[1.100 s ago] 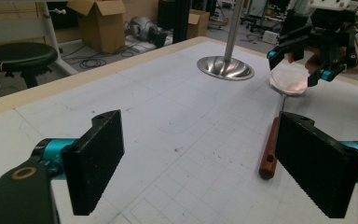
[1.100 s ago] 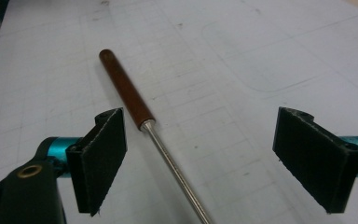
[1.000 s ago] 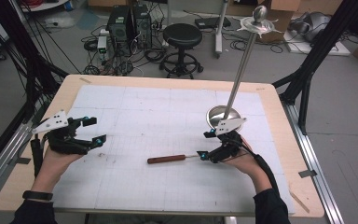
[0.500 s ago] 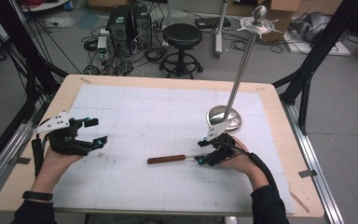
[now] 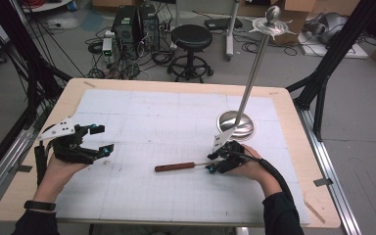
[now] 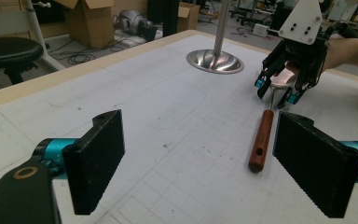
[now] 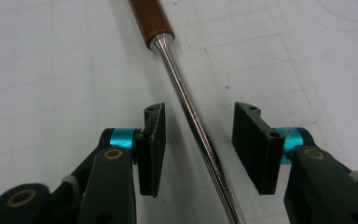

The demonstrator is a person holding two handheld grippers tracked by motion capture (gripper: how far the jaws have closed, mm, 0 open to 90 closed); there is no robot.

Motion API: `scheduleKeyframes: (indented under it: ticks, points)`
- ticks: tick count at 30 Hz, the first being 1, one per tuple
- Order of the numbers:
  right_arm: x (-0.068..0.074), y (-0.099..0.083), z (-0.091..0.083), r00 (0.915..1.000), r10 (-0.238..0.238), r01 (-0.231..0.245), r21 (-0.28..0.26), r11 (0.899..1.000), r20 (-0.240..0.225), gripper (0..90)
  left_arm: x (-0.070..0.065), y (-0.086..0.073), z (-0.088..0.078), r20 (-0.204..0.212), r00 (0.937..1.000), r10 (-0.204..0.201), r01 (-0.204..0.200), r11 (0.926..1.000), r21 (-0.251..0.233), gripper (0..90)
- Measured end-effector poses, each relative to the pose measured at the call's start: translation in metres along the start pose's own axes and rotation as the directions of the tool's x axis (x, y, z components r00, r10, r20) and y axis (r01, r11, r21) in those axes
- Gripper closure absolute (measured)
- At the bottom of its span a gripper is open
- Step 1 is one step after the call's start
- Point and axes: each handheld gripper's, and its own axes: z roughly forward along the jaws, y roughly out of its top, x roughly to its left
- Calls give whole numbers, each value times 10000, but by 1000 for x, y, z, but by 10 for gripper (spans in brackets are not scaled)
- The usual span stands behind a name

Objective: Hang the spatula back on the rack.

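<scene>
Step in hand, as judged: taking hold of the long utensil with a brown wooden handle and a thin steel shank, lying flat on the white gridded table mat, near the front edge and right of centre, handle toward the left. Seen in the left gripper view to carry a coppery spoon-like head at the far end, lodged under the right gripper.

Right gripper: lowered over the shank, jaws straddling the steel rod, just closing in, pads not yet pressing on the metal; gaps visible either side. Not yet a grasp. Right forearm laid low along the mat, wrist turned so the jaws point left along the utensil.

Left gripper: released, jaws wide, nothing between them, held just above the mat at the left side, well apart from the utensil, aimed across toward it.

Next move, as judged: finish closing squarely on the thin shank before lifting; round, slick rod liable to roll or slip. Polished steel stand with domed base and tall pole just behind the right hand; clearance to be kept on lifting.
</scene>
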Motion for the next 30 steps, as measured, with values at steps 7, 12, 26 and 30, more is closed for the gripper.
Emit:
scheduleKeyframes:
  ticks: [7,12,26,30]
  points:
    - [0,4,0,9997,67,-61,268,9996,-219,730,0,0,0,67,10000,1,-1,10000,68,177]
    - [2,8,0,9999,126,-121,543,9985,-88,765,-1,0,0,81,10000,23,-23,9999,101,178]
    - [6,12,1,9984,557,-560,906,9943,66,828,-3,0,2,170,9999,15,-19,9997,259,184]
    - [9,20,2,9979,562,-602,1446,9877,316,827,-3,-1,4,180,9998,10,-15,9996,292,190]
